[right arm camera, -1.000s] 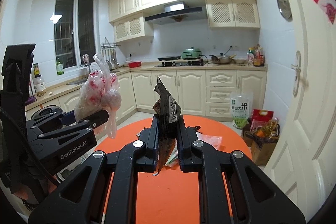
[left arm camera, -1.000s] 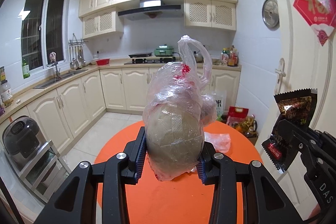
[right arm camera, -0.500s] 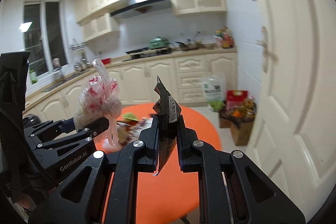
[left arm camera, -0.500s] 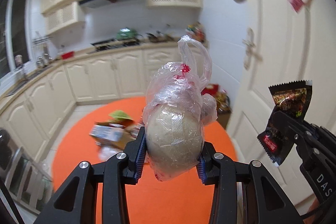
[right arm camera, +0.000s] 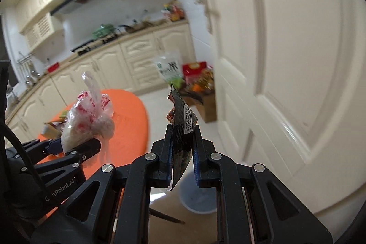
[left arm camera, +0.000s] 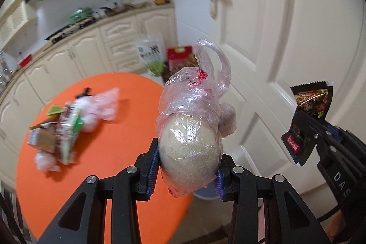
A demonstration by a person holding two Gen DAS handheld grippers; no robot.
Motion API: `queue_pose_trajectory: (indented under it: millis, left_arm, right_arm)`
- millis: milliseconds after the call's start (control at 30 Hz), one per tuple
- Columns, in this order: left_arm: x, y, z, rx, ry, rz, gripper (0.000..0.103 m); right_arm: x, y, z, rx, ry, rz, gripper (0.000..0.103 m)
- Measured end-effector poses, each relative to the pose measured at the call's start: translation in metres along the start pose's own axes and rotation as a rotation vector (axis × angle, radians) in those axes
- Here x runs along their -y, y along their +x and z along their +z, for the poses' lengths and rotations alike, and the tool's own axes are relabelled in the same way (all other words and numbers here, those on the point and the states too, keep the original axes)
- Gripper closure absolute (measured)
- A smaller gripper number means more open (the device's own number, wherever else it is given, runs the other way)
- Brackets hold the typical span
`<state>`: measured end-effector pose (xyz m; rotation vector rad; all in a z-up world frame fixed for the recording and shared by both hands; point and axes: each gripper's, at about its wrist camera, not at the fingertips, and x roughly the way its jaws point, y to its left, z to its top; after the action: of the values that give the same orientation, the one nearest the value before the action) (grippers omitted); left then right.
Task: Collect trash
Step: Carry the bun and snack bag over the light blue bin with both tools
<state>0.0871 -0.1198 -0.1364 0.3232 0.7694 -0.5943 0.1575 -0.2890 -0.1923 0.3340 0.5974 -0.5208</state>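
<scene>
I keep left hand-held gripper [left arm camera: 186, 172] clamped on bagged bun [left arm camera: 189, 148], right hand-held gripper [right arm camera: 181, 160] on wrapper [right arm camera: 183, 129], & center both over bin [right arm camera: 197, 196] before release.

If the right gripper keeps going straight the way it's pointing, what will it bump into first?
Probably the white door. The right gripper, shut on the dark snack wrapper, points over open floor toward it, with the pale bin lower down. Depth is hard to judge here.

Ahead-right of right gripper [right arm camera: 181, 161]: closed white door [right arm camera: 286, 61], close. Below, between fingers: grey bin [right arm camera: 197, 193] on bare floor. Left of left gripper [left arm camera: 186, 172]: orange table [left arm camera: 96, 175], litter heap [left arm camera: 66, 125]. Beyond: cardboard box [right arm camera: 205, 104], cabinets [right arm camera: 137, 56].
</scene>
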Motion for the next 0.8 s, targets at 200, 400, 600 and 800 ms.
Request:
queue_pose_trajectory:
  millis: [200, 400, 600, 800]
  left_arm:
    - [0.034, 0.06, 0.026, -0.083, 0.074, -0.023, 0.066]
    - [0.055, 0.124, 0.044, -0.203, 0.089, -0.072, 0.066]
    - [0.069, 0.191, 0.063, -0.3, 0.108, -0.086, 0.066]
    - [0.084, 0.279, 0.066, -0.427, 0.101, -0.113, 0.066]
  right_arm:
    - [0.039, 0.021, -0.018, -0.076, 0.032, -0.072, 0.089]
    - [0.071, 0.047, -0.04, -0.164, 0.066, -0.106, 0.089]
    - [0.094, 0.075, -0.067, -0.26, 0.081, -0.136, 0.089]
    - [0.116, 0.115, -0.092, -0.37, 0.12, -0.157, 0.089]
